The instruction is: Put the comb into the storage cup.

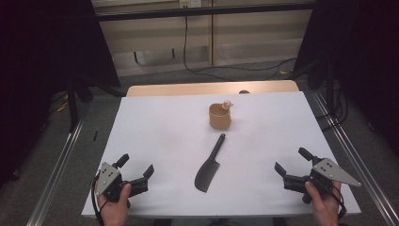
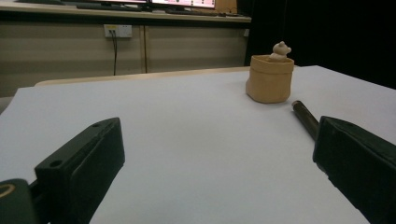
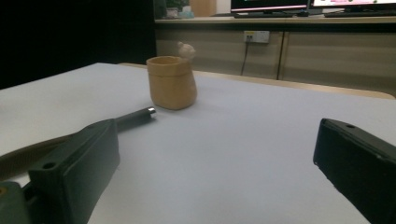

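A dark cleaver-shaped knife [image 1: 210, 166] lies flat in the middle of the white table [image 1: 164, 132], its handle [image 2: 304, 117] pointing toward a tan cup [image 1: 219, 116]. The cup [image 2: 270, 77] stands upright behind it, with a small pale bear figure [image 2: 280, 50] at its rim. My left gripper [image 1: 136, 165] rests near the front left corner, open with nothing between its jaws. At the front right my right gripper [image 1: 293, 160] is open and empty too. In the right gripper view the cup [image 3: 171, 82] and the knife handle [image 3: 135, 116] lie ahead to the left.
The white sheet covers a wooden table whose far edge [image 1: 211, 88] shows bare. Metal rails [image 1: 61, 160] run along both sides. Cables [image 1: 235, 69] trail on the floor behind, before a wall with a socket [image 2: 117, 31].
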The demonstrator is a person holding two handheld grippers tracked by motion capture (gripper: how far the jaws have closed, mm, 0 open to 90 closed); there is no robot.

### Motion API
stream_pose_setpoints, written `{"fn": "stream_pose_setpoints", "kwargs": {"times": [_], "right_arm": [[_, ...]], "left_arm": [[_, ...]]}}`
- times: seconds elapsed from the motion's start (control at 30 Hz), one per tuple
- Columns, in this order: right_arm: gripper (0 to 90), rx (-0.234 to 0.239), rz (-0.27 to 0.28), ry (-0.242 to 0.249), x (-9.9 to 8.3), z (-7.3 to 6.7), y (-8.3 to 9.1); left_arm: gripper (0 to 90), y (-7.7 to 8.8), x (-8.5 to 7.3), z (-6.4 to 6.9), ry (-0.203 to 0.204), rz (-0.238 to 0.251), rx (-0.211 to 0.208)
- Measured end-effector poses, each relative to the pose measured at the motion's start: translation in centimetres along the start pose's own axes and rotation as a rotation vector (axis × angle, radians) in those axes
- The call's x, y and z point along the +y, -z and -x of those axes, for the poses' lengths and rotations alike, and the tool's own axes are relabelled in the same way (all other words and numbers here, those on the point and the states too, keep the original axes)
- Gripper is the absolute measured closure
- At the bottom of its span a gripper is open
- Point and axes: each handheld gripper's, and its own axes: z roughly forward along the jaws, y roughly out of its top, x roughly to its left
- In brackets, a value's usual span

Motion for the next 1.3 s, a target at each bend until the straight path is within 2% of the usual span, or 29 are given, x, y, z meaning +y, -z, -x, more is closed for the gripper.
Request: {"fn": "stream_pose_setpoints", "kwargs": {"times": [0.17,0.3,0.63,0.77,0.83,1.23,1.3], "right_arm": [[0.0,0.033,0.011,0.009,0.1,-0.3,-0.2],[0.0,0.055,-0.006,0.027,0.1,-0.5,-0.5],[0.0,0.06,-0.016,0.05,0.5,-1.9,-2.0],[0.0,0.079,-0.01,0.048,0.7,-2.1,-2.6],[0.0,0.098,-0.005,0.029,0.7,-2.2,-3.2],[0.4,0.111,0.018,0.029,1.3,-2.4,-4.3],[0.7,0.122,0.019,0.032,1.4,-2.6,-4.9]], "left_arm": [[2.4,0.2,0.0,-0.1,-0.005,0.001,-0.006],[2.3,0.2,-0.1,-0.1,0.004,0.002,-0.006],[2.4,0.5,-0.2,-0.3,-0.003,-0.017,-0.008],[2.3,0.5,-0.1,-0.4,0.001,-0.013,-0.005],[2.3,0.4,-0.2,-0.3,0.0,-0.016,-0.008],[2.3,0.3,-0.1,-0.2,-0.006,-0.017,-0.014],[2.4,0.3,-0.1,-0.2,-0.009,-0.02,-0.015]]}}
